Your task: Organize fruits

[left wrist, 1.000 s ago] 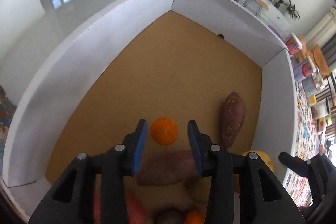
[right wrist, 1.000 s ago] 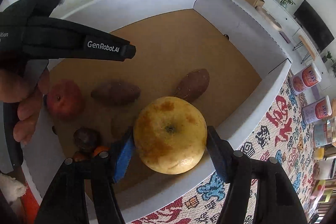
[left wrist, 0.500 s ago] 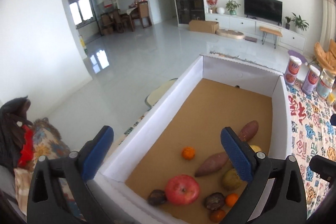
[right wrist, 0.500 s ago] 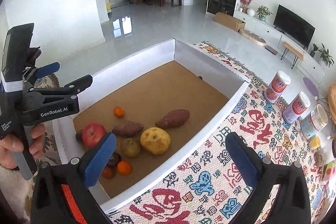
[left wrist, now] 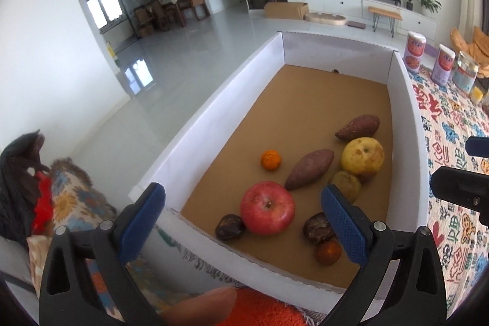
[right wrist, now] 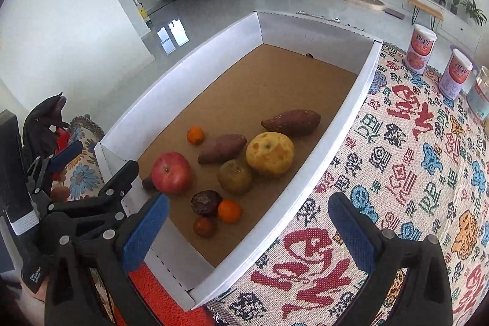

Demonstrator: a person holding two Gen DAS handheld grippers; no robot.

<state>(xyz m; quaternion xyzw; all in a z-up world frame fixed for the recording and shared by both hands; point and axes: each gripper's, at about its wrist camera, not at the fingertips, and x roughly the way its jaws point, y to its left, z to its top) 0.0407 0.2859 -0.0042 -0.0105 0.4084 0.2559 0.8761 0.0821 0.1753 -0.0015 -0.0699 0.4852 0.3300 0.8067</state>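
Note:
A white-walled box [left wrist: 214, 100] [right wrist: 345, 124] with a brown floor holds the produce. In it lie a red apple [left wrist: 267, 207] [right wrist: 171, 172], a yellow pear [left wrist: 362, 155] [right wrist: 270, 153], two sweet potatoes [left wrist: 309, 169] [left wrist: 358, 127], a small orange [left wrist: 270, 159] [right wrist: 195, 134], a greenish fruit [right wrist: 234, 176], dark passion fruits [left wrist: 318, 228] and small tangerines [right wrist: 229, 210]. My left gripper [left wrist: 244, 222] is open and empty, above the box's near end. My right gripper [right wrist: 247, 231] is open and empty, above the box's near right corner.
A patterned cloth [right wrist: 412, 161] covers the surface right of the box. Tall cans [right wrist: 423, 48] [right wrist: 456, 78] and a jar stand at the far right. An orange mat [left wrist: 262, 310] lies under the box's near edge. The far half of the box floor is bare.
One second ago the right gripper held the yellow pear and the left straddled the small orange. Both have since opened and drawn back and up; the pear now lies in the box.

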